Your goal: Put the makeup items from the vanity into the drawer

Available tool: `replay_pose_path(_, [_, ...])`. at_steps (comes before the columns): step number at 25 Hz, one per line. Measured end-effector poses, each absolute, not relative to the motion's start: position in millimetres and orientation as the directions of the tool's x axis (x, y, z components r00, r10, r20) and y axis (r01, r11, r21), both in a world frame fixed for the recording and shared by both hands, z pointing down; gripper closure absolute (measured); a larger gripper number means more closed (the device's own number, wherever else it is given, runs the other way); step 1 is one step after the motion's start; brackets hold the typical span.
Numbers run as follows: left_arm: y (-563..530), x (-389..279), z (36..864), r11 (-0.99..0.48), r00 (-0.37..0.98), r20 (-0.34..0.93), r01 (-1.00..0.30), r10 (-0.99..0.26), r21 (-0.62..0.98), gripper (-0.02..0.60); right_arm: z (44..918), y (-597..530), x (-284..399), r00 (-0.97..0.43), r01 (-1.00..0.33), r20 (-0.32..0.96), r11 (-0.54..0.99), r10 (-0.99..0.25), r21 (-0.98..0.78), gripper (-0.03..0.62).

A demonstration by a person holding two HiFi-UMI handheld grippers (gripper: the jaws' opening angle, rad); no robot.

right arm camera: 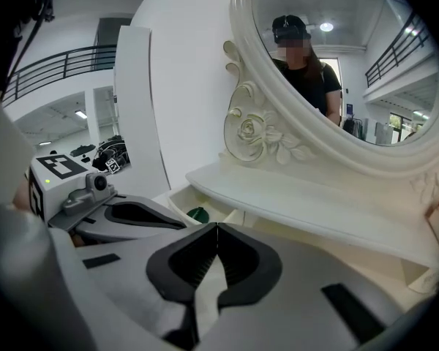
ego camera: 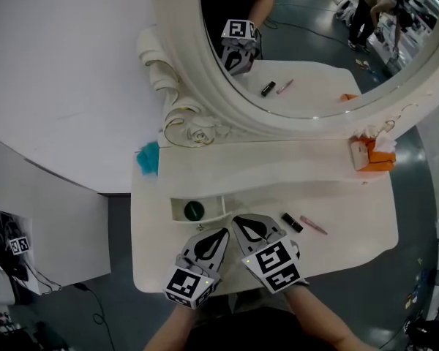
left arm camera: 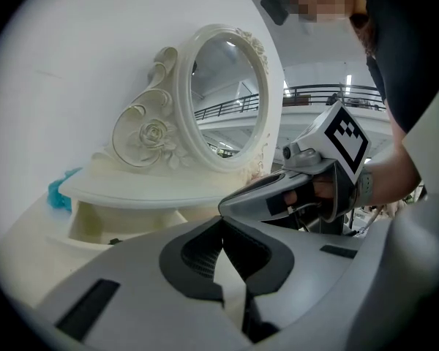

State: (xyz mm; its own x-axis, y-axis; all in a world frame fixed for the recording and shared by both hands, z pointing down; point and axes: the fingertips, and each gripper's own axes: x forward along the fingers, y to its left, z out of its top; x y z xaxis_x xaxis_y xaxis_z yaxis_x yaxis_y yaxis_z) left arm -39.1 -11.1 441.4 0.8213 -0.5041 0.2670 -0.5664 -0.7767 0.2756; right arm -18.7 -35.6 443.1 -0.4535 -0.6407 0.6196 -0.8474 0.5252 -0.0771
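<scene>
Makeup [ego camera: 292, 222]: 2 on vanity [ego camera: 351, 218]; 1 in drawer [ego camera: 177, 209] | left tongs [ego camera: 221, 232], right tongs [ego camera: 239, 221] closed

A black tube [ego camera: 292, 222] and a pink stick [ego camera: 313, 225] are lying on the cream-white table [ego camera: 351, 218]. A dark green disc [ego camera: 194, 210] is showing in the cream drawer [ego camera: 214, 209], and a teal tuft [ego camera: 149, 159] is showing too.
</scene>
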Motion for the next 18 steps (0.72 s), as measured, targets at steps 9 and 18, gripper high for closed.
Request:
replay_pose_path(9, [1,0,441,-0.820,0.856,0.265,-0.508,-0.444,0.265,0.566,445,-18,20,-0.406,-0.885,0.623,0.459,-0.669,-0.083,0.572])
replay_pose_path(18, [18,44,449,-0.852,0.891,0.268,-0.437,-0.366,0.290,0.566,454,2,65,-0.353,-0.915,0.642,0.395,-0.681,-0.084,0.572])
